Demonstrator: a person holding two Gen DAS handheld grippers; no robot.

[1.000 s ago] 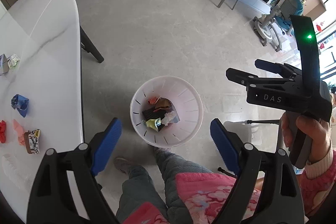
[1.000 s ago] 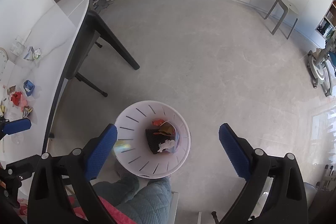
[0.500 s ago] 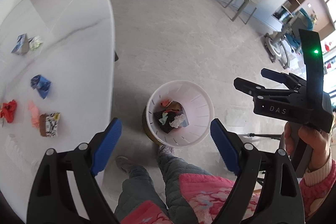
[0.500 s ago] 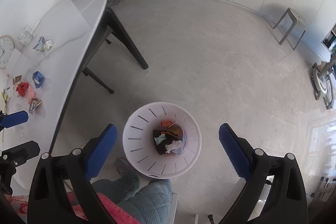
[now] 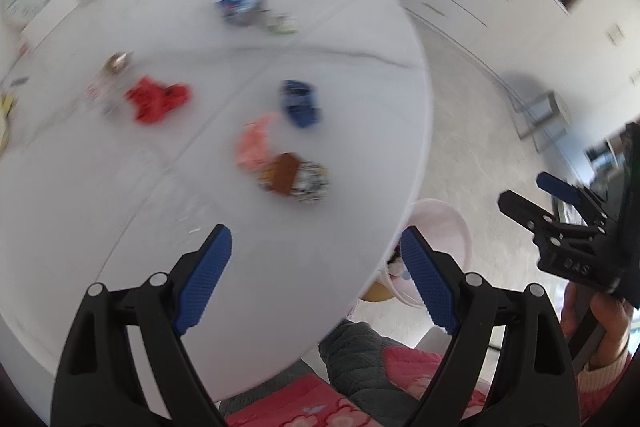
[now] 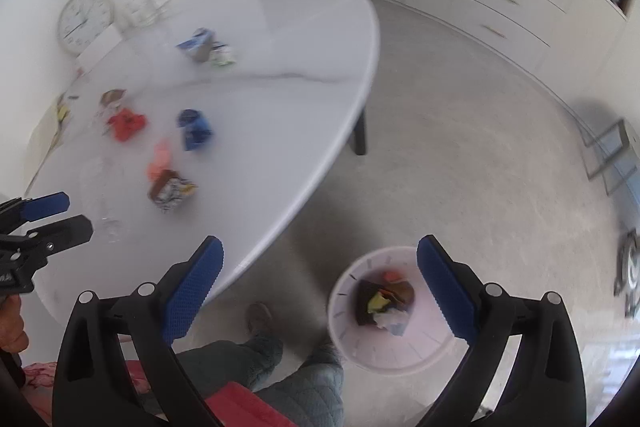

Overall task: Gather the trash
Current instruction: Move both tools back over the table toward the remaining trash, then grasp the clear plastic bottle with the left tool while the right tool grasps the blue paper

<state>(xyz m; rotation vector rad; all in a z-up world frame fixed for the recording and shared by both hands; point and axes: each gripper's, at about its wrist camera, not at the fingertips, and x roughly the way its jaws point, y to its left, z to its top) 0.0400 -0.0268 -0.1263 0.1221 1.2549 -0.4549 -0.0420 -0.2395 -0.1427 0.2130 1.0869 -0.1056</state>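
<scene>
White surface: round glossy table top (image 5: pixel 120 211) with faint grey veining; loose trash lies scattered on it, all blurred.
Left gripper (image 5: pixel 316 279): jaws wide apart and empty, ribbed blue pads, hanging above the near edge of the table.
Right gripper (image 6: pixel 318 291): jaws wide apart and empty, held over the floor to the right of the table, above the bin.
Nearest trash: brown and patterned wrapper (image 5: pixel 298 179), crumpled and lumpy, lying just beyond the left gripper's jaws, a little right of their centre line; its long axis appears to run left to right, across the line of approach.
Touching it: pink paper scrap (image 5: pixel 256 147), thin and creased, on the far left side of the wrapper.
Farther trash: blue crumpled wrapper (image 5: pixel 300 103) beyond the pink scrap; red crumpled paper (image 5: pixel 156 101) to the far left; blue and white carton (image 5: pixel 240 5) with a small pale green scrap beside it at the far side.
Bin: white plastic waste basket (image 6: pixel 384 311) with slotted sides, standing on the floor off the table's right edge, already holding dark, yellow, orange and white scraps.
Nearer hand: the left, by judgement; the right gripper is well off the table.
Coming move, judged: a short forward reach with the left gripper to take the brown wrapper.
Risk, judged: the pink scrap may be caught or dragged along, since the two touch.
Other items: wall clock (image 6: pixel 86 21) at the far left; exact type of small clutter near it cannot be told.
</scene>
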